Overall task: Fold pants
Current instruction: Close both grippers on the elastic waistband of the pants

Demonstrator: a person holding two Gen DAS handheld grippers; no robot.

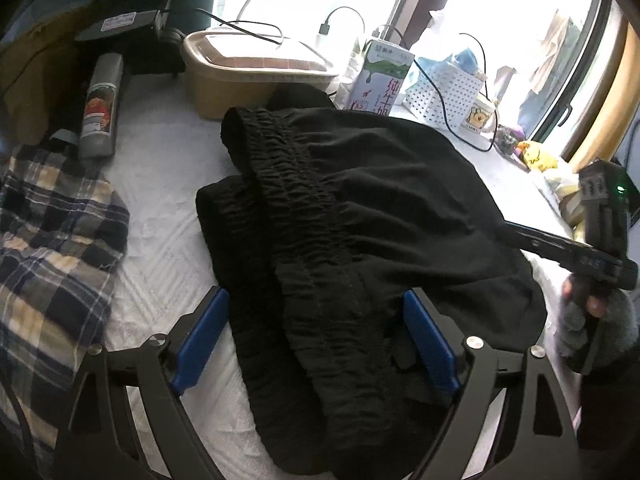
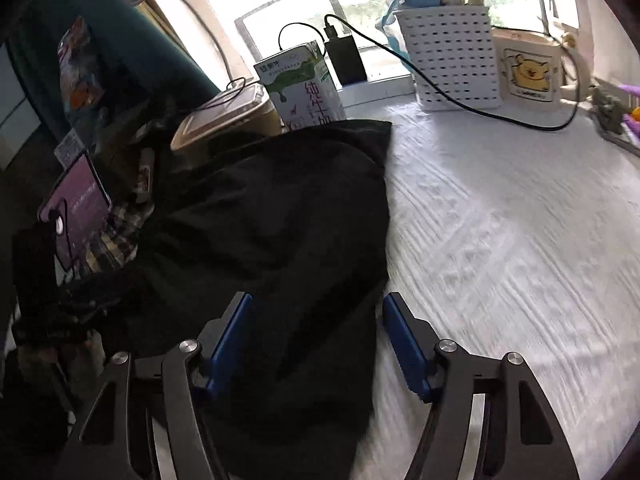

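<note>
White-covered bench by the window: black pants (image 1: 360,216) lay bunched mid-bench, waistband running straight away between the wide, empty left gripper (image 1: 316,340); right gripper (image 2: 316,344), part-open, straddled their right edge, gripping nothing

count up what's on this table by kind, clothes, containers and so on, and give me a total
Clothing: 2, black pants, plaid garment
Cartons: 1, milk carton
Boxes and baskets: 2, lidded tan box, white perforated basket
Mugs: 1, bear mug
Cans: 1, grey can
Total: 7
</note>
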